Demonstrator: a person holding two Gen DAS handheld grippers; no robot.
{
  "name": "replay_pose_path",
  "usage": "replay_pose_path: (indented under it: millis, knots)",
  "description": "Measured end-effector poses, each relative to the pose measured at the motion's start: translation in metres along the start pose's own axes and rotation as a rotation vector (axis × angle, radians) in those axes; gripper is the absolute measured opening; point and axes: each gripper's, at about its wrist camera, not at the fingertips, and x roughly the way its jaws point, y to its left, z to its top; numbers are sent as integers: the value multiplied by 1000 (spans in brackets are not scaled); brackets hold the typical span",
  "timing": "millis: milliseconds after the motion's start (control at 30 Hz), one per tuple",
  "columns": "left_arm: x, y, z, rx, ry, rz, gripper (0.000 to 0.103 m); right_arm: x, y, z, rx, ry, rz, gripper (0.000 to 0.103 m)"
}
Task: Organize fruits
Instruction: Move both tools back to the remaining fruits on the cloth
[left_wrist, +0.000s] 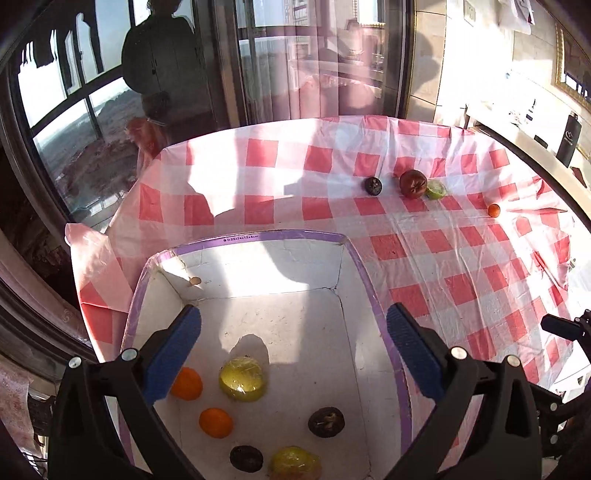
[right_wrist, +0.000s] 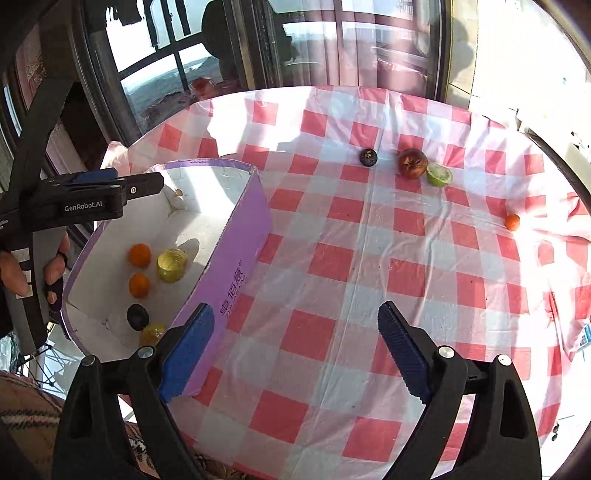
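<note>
Six fruits already lay in the box (left_wrist: 236, 236) at near left, while four (dark ball (right_wrist: 368, 157), red fruit (right_wrist: 412, 163), lime half (right_wrist: 439, 174), small orange (right_wrist: 512, 222)) remained far right on the tablecloth (right_wrist: 332, 258), left gripper (left_wrist: 293, 354) and right gripper (right_wrist: 295, 347) both spread empty.

"GenRobot.AI" on the left tool (right_wrist: 110, 192), small printed size code on the box rim (left_wrist: 240, 239)

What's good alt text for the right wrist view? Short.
The open right gripper, holding nothing, hangs over a red-and-white checked tablecloth beside a purple-sided box holding oranges, yellow fruits and a dark fruit. Four fruits lie on the far cloth: a small dark fruit, a dark red fruit, a green fruit, a small orange.
</note>
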Motion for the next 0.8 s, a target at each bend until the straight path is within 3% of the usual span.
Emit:
replay_pose_path:
  millis: [100, 233, 333, 467, 667, 800]
  knots:
    - [2, -27, 8, 7, -70, -69, 101, 18, -40, -25, 73, 51, -52, 87]
    - [18, -71, 17, -40, -131, -118, 101, 49, -92, -30, 154, 76, -92, 87]
    - [40, -113, 21, -22, -78, -186, 101, 70, -127, -19, 189, 83, -127, 87]
    - [76, -166, 10, 63, 15, -205, 101, 102, -164, -3, 190, 117, -134, 87]
    - [137, -206, -13, 119, 185, -154, 101, 148, -209, 16, 156, 161, -113, 87]
    - [170, -215, -15, 110, 237, -103, 101, 176, -235, 36, 129, 144, -102, 87]
